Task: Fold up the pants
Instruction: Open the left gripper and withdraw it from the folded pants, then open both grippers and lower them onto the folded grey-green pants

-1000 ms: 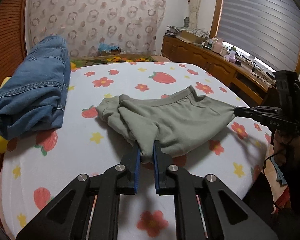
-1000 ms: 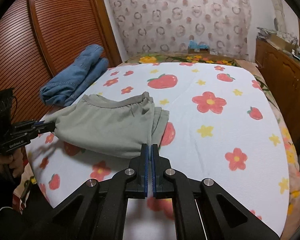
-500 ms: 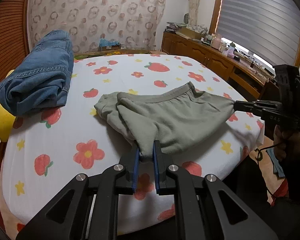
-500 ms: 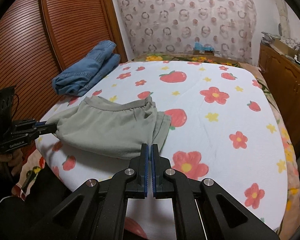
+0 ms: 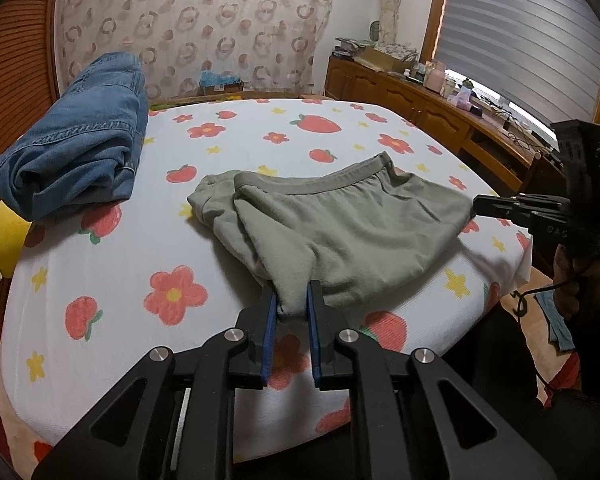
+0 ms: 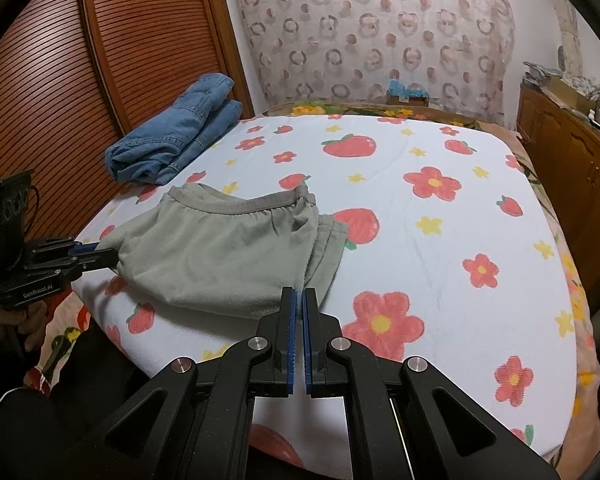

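Note:
Grey-green pants (image 5: 340,232) lie folded over near the front edge of a strawberry-print bed (image 5: 100,272), waistband toward the far side. My left gripper (image 5: 292,304) is shut on a bunched fold at their near corner. Seen at the right edge of the left wrist view, my right gripper (image 5: 478,206) pinches the opposite corner, with the cloth stretched between the two. In the right wrist view the pants (image 6: 228,248) reach the right gripper (image 6: 299,296), whose blue pads are pressed on the hem. At the left of that view, the left gripper (image 6: 110,256) holds the other end.
Folded blue jeans (image 5: 76,148) (image 6: 172,148) sit at the bed's far left, by a slatted wooden door (image 6: 80,80). A yellow item (image 5: 6,236) pokes out under them. A cluttered wooden sideboard (image 5: 420,104) runs along the right. A person's hands (image 5: 580,276) (image 6: 16,320) hold the gripper handles.
Both grippers have drawn the pants across the sheet toward the bed's near edge, mostly in the first half second. Both grips on the cloth are unchanged.

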Available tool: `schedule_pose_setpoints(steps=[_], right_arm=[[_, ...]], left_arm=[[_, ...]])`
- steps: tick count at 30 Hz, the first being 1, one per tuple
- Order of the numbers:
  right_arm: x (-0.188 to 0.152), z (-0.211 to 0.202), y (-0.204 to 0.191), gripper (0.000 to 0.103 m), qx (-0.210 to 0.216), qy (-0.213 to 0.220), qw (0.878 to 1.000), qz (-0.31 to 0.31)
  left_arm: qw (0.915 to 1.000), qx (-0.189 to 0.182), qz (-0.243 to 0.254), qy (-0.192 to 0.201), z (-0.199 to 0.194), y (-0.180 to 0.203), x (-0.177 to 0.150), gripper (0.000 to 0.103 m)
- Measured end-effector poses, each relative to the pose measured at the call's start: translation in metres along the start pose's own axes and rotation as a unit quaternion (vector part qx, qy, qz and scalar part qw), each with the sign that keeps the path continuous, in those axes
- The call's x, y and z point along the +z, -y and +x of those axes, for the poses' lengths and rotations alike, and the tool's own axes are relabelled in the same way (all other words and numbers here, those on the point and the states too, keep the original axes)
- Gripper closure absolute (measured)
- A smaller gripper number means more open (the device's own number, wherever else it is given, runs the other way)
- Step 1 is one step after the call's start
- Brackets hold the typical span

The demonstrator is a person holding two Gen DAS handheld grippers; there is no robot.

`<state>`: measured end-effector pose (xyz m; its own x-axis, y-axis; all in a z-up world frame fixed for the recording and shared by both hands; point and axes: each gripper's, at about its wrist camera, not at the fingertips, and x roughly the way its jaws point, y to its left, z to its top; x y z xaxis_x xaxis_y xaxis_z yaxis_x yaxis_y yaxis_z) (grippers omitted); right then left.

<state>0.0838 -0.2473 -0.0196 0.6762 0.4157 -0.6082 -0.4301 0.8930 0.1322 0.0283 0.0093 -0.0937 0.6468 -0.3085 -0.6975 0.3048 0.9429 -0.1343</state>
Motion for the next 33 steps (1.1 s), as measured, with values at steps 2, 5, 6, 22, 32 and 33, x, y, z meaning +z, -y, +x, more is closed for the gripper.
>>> schedule_pose_setpoints(steps=[2,5,6,22,32,33], right_arm=[[0.001,-0.005,-0.002,0.101,-0.003,0.008,1.0,-0.001],[0.002,-0.01,-0.004,0.1,-0.001,0.017,1.0,-0.002],[0.003,-0.01,-0.005,0.099,-0.002,0.019,1.0,-0.004],[0.016,0.054,-0.008,0.061,-0.019,-0.022,1.0,-0.001],[0.038,0.082,-0.004,0.06,-0.05,-0.038,0.998,0.012],[0.039,0.085,-0.004,0.06,-0.049,-0.04,0.998,0.012]], left_arm=[[1.0,0.001,0.0,0.0,0.0,0.0,0.001,0.088],[1.0,0.005,0.0,0.0,-0.001,0.0,0.002,0.085],[1.0,0.007,0.0,0.001,-0.001,-0.001,0.003,0.084],[0.9991,0.024,-0.032,0.015,0.014,-0.022,0.016,0.018],[0.9986,0.035,-0.04,0.007,0.033,-0.029,0.028,0.018],[0.9985,0.036,-0.042,0.007,0.033,-0.029,0.029,0.018]])
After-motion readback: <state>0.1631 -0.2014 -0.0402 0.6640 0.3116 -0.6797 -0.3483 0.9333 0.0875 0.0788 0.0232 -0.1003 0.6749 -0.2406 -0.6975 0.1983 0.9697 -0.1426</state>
